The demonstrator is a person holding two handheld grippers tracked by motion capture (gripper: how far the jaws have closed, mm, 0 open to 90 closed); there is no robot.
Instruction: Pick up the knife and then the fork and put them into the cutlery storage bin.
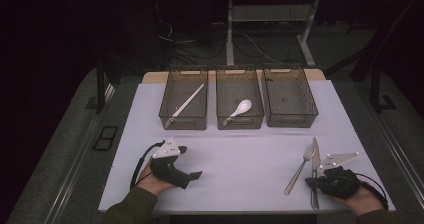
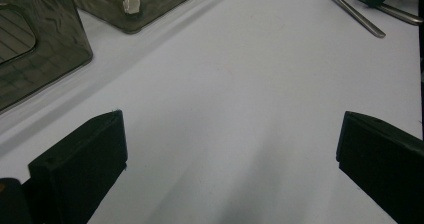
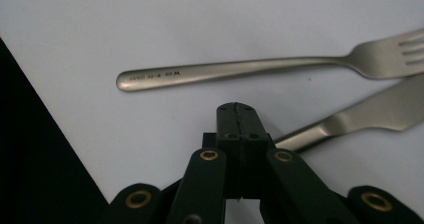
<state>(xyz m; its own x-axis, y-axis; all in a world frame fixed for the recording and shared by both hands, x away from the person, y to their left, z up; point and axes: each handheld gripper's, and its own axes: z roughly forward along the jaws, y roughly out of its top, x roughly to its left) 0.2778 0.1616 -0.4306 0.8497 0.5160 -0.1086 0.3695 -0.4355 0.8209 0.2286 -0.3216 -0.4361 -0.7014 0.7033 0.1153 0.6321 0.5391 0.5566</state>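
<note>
Resting your left tool [image 1: 192, 175] on the table [image 1: 240, 159], jaws wide apart, right tool [image 3: 237, 115] pressed together, empty, over the knife [image 3: 370, 114], fork [image 3: 260, 69] just beside.

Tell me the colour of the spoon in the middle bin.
White. The spoon shows best in the high view, lying in the middle bin.

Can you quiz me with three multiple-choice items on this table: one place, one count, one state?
1. Where does the white spoon lie?
A. left bin
B. middle bin
C. on the table
2. How many bins stand in the row?
A. two
B. three
C. four
3. How do the left gripper jaws stand?
A. wide open
B. shut
C. clamped on the fork

Answers: 1 B, the spoon rests inside the centre bin. 2 B, three sit side by side. 3 A, bare table shows between them.
</note>
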